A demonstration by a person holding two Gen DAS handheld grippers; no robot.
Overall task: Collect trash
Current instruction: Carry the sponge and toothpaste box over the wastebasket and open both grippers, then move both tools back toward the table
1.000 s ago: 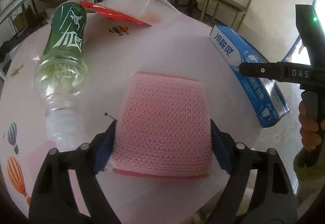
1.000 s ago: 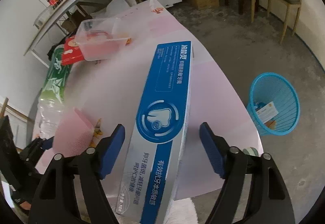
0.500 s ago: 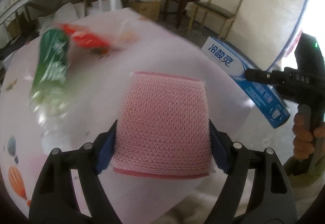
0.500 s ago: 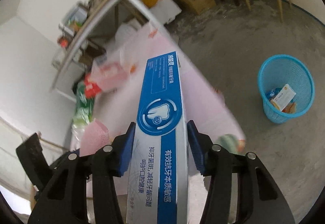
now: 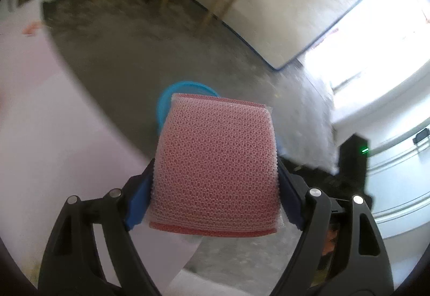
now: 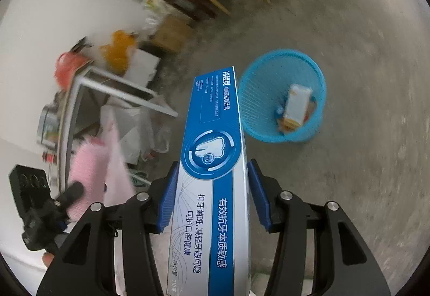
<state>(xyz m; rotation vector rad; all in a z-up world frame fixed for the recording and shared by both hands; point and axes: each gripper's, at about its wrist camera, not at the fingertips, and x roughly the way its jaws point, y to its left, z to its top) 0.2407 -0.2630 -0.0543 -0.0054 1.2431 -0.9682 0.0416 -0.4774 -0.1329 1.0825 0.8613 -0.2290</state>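
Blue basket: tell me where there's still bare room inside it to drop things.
In the right wrist view, the blue basket is bare along its near-left inner wall and most of its mesh bottom. The crowded part is the far-right side, where a white-and-orange carton lies on small scraps. The concrete floor around it is bare.

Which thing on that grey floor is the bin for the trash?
Look at the bare grey concrete floor, right of the white metal shelf. There stands a round blue plastic mesh basket, open at the top, with a white carton inside. Nothing else on the floor is bright blue and round.
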